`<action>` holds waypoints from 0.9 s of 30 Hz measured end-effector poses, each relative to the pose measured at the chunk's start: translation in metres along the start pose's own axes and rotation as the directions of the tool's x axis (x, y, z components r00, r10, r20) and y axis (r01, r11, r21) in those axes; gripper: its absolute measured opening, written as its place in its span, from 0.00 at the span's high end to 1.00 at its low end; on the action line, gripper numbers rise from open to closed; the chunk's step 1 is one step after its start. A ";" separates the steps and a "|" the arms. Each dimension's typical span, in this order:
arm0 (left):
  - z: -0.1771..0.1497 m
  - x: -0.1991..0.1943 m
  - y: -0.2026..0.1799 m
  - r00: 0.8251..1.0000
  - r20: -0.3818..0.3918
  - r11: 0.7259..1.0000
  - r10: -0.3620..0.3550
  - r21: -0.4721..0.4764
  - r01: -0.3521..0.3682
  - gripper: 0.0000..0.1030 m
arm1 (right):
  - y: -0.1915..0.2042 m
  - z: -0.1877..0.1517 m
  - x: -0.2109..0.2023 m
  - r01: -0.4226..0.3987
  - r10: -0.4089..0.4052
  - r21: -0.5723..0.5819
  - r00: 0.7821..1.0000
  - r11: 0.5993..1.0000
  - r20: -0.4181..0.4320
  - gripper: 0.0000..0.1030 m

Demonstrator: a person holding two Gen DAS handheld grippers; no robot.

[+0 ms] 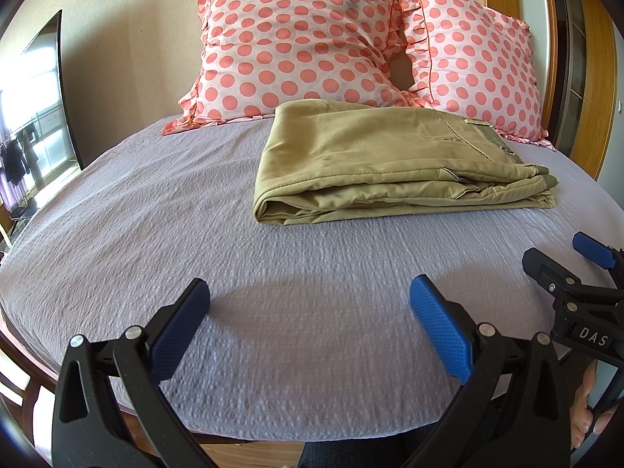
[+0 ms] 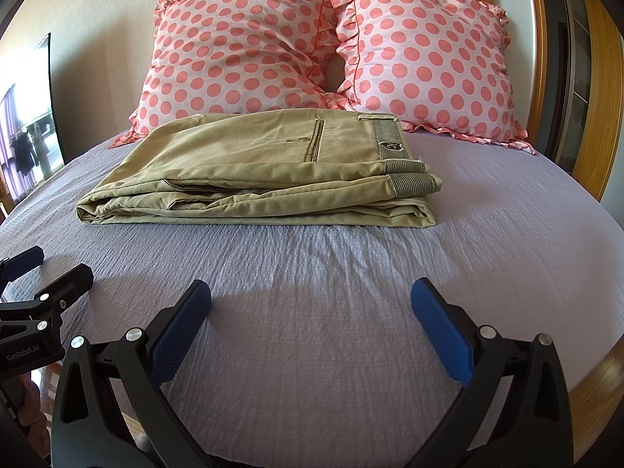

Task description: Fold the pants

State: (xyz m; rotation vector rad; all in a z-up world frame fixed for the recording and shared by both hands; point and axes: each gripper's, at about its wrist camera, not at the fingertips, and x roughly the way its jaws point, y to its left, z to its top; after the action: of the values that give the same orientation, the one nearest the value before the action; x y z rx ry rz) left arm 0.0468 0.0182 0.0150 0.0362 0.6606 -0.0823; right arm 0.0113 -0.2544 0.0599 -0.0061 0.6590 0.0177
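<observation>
Khaki pants (image 2: 257, 171) lie folded into a thick flat stack on a lavender bed (image 2: 331, 312), their far edge just in front of two polka-dot pillows (image 2: 249, 50). The left claw (image 1: 310, 312) and right claw (image 2: 311, 312) both hang wide apart and empty above the near bedding, side by side, well short of the pants. The fold looks finished. The likely risk: any further nudge could slide the loose top layers and spoil the stack. Open sheet surrounds the pants on the left, right and near sides; the wooden bed frame (image 2: 596, 374) rims the mattress.
</observation>
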 end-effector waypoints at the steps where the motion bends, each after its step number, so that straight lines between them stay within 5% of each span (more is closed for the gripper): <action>1: 0.000 0.000 0.000 1.000 0.000 1.000 0.000 0.000 0.000 0.02 | 0.000 0.000 0.000 0.000 0.000 0.000 1.000 1.000 0.000 0.01; 27: 0.008 0.002 -0.006 1.000 -0.024 1.000 0.001 -0.008 -0.001 0.02 | 0.000 0.000 0.000 0.000 0.000 0.000 1.000 1.000 0.000 0.01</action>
State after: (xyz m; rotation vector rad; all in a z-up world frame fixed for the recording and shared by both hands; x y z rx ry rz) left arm 0.0531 0.0116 0.0204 0.0294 0.6848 -0.0786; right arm 0.0115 -0.2541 0.0600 -0.0063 0.6591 0.0175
